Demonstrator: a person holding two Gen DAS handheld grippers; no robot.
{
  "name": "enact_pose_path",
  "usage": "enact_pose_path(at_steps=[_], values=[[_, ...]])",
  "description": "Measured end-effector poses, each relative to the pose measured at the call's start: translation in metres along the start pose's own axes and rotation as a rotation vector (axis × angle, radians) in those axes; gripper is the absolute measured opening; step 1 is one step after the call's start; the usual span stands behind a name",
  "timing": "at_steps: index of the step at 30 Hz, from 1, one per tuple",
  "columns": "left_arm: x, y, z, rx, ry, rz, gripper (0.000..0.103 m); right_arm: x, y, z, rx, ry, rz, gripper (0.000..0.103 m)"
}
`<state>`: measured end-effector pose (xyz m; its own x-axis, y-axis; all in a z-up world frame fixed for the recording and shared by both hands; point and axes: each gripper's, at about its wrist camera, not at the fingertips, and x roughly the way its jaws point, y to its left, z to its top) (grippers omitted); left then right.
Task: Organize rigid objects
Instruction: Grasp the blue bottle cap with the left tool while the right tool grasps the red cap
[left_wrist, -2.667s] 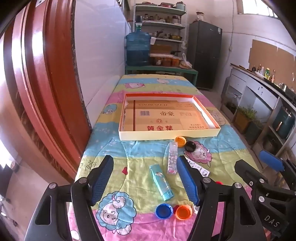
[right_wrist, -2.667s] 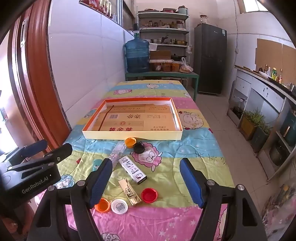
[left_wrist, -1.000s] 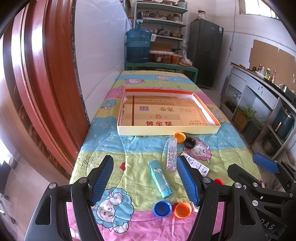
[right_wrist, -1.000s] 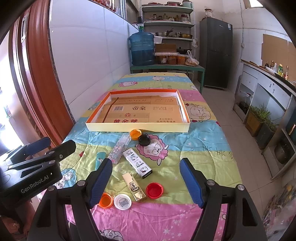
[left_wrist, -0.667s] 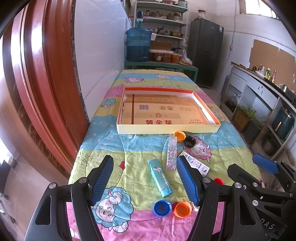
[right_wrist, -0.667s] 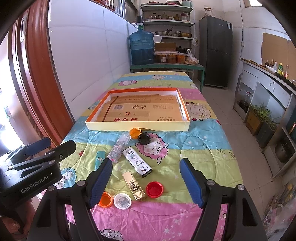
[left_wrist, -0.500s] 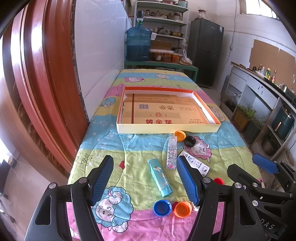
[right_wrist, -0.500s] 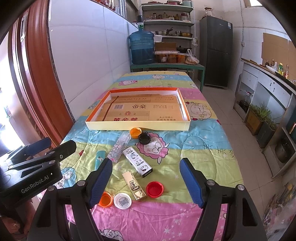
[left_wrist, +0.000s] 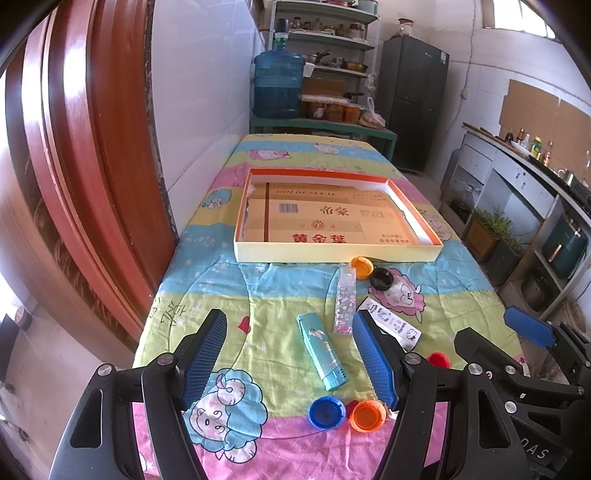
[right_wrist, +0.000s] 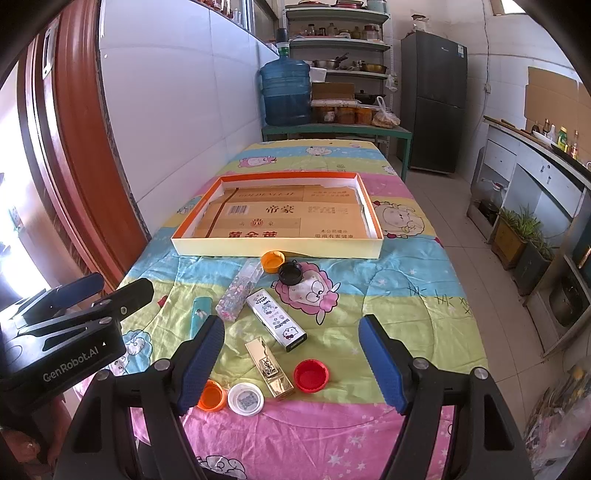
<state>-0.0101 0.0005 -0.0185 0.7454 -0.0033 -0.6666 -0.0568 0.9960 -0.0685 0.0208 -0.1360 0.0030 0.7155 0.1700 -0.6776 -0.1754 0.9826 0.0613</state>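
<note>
**Both grippers idle above the worktop; several items partly hidden**

The left gripper (left_wrist: 290, 354) and right gripper (right_wrist: 291, 360) hang over the near end of the worktop (right_wrist: 406, 295), fingers spread wide and holding nothing.

The shallow box (right_wrist: 277, 253) sits mid-worktop, lined with flattened cardboard. Just in front of its near wall lie an orange cap (right_wrist: 272, 260) and a black cap (right_wrist: 290, 274), close together.

Loose items nearer the camera:
- Clear glitter tube (right_wrist: 240, 290), beside a white printed box (right_wrist: 276, 319).
- Teal lighter (left_wrist: 322, 350); in the right view its lower end is hidden behind a finger (right_wrist: 201, 360).
- Gold case (right_wrist: 269, 363), between a white cap (right_wrist: 245, 398) and a red cap (right_wrist: 311, 374).
- A second orange cap (right_wrist: 211, 396), partly covered by the same finger.
- Blue cap (left_wrist: 327, 411), seen in the left view only.

In the left view, the white printed box and red cap are largely blocked by the gripper body. Print on the small items is too small to read.
</note>
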Motion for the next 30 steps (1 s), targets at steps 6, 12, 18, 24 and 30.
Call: enact_pose_path(at_steps=[6,12,18,24,30], values=[[0.004,0.007,0.000,-0.017,0.013,0.001,0.072,0.002,-0.001,-0.002,0.000,0.007,-0.003,0.075],[0.010,0.018,-0.006,-0.037,0.030,-0.025,0.072,0.007,-0.008,-0.009,-0.002,0.022,-0.018,0.075],[0.015,0.024,-0.032,0.012,0.067,-0.089,0.072,0.018,-0.017,-0.029,-0.031,0.079,-0.021,0.075],[0.027,0.024,-0.065,0.066,0.167,-0.172,0.072,0.027,-0.026,-0.051,-0.059,0.138,-0.009,0.072],[0.034,0.016,-0.077,0.109,0.170,-0.208,0.071,0.034,-0.031,-0.068,-0.101,0.163,-0.032,0.066]])
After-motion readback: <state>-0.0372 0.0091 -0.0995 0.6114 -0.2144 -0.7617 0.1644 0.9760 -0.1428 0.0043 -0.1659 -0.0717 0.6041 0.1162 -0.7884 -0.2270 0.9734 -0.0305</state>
